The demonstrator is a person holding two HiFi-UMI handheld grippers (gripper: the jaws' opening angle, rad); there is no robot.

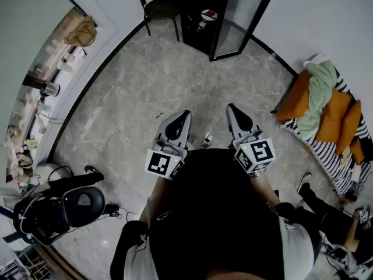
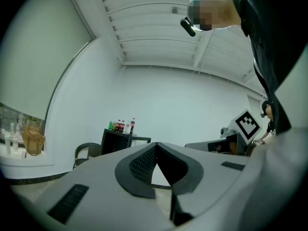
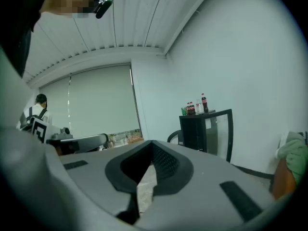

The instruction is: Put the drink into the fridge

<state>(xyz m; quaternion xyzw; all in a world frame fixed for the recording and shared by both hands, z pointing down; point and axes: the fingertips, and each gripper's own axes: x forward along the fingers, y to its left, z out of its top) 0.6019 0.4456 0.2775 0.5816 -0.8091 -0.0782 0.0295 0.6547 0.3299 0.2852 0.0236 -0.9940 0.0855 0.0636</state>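
A small black fridge (image 1: 201, 25) stands at the far wall with its glass door (image 1: 239, 19) swung open. Several drink bottles (image 1: 205, 17) stand on top of it; they show as bottles (image 2: 122, 126) in the left gripper view and as bottles (image 3: 195, 107) in the right gripper view. My left gripper (image 1: 185, 114) and right gripper (image 1: 231, 107) are held side by side close to my body, pointing towards the fridge from across the floor. Both are shut with nothing between the jaws. The left gripper (image 2: 156, 144) and right gripper (image 3: 151, 143) are far from the bottles.
A black chair (image 1: 160, 4) stands left of the fridge. A couch with orange cushions and a green cloth (image 1: 326, 109) lies at the right. A black device with cables (image 1: 58, 206) sits at the lower left. A small object (image 1: 207, 140) lies on the grey floor.
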